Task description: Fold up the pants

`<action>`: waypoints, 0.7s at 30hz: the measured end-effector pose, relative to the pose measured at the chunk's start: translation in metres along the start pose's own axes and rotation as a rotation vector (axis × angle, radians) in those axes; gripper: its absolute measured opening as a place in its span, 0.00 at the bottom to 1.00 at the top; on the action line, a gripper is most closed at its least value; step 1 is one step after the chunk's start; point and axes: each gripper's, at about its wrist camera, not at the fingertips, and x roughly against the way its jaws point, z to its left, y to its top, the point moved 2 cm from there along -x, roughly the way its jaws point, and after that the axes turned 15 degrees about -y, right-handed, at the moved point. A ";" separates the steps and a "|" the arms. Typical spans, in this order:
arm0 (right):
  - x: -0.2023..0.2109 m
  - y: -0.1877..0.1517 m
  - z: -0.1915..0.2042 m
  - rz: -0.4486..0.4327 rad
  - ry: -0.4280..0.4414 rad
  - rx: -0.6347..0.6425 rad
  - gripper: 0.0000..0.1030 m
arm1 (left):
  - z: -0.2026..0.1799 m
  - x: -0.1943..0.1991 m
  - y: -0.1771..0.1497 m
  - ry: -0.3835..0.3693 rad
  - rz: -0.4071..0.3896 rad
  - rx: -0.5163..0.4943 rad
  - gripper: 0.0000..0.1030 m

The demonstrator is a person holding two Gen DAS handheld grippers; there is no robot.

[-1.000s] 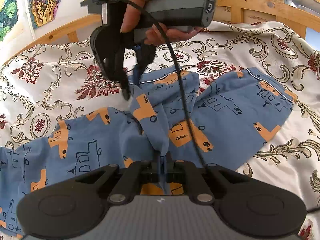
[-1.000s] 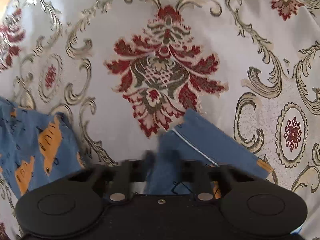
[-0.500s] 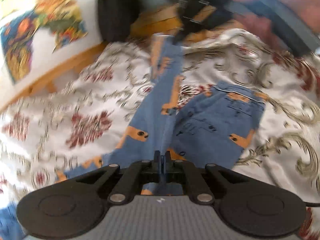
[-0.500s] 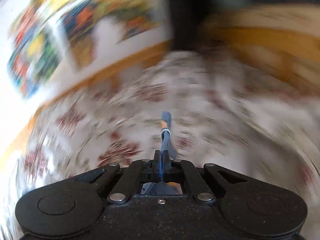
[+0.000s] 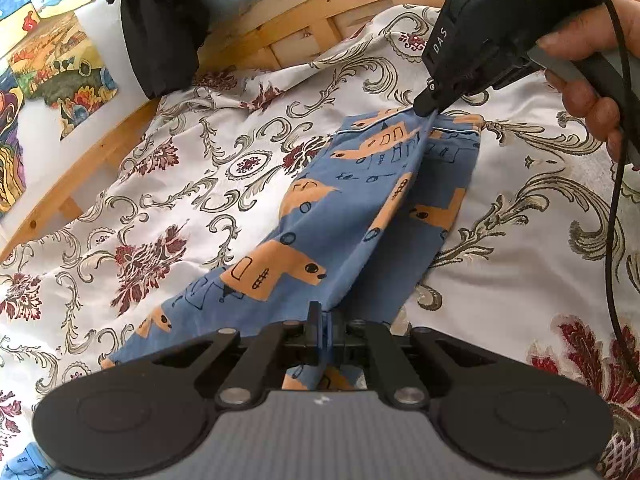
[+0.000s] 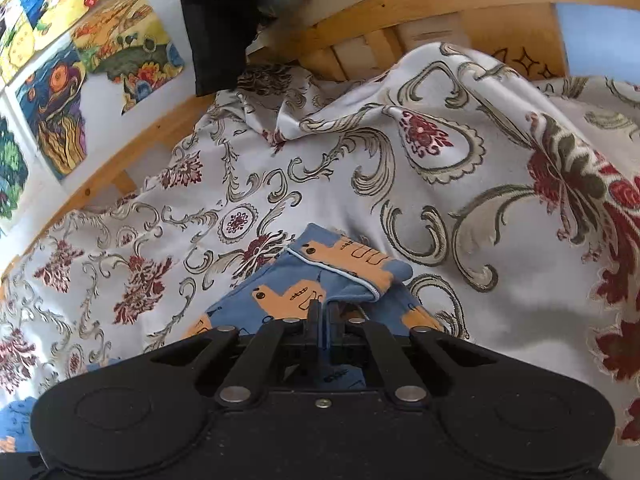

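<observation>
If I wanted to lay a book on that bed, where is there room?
Bare flowered bedspread lies between the blue pants with orange vehicles and the wooden bed frame; another patch sits right of the pants. The middle is crowded: left gripper and right gripper both pinch the pants.

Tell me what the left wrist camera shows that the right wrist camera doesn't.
Only the left wrist view shows the right gripper from outside, held by a hand with a black cable, pinching the far end of the pants, and the cloth ridge stretched between both grippers. Only the right wrist view shows the bedspread bunched up against the wooden frame. Both show the blue patterned pants, the paintings on the wall and a dark garment hanging over the frame.
</observation>
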 end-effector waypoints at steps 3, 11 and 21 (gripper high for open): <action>-0.008 -0.003 -0.013 0.050 -0.001 -0.081 0.18 | 0.001 0.000 -0.001 0.000 0.007 0.004 0.02; -0.019 0.009 -0.024 0.041 0.012 -0.196 0.01 | 0.002 0.000 -0.001 0.001 0.006 0.024 0.02; 0.008 -0.023 -0.031 0.038 -0.146 -0.123 0.00 | 0.001 -0.003 -0.005 -0.019 0.043 -0.006 0.02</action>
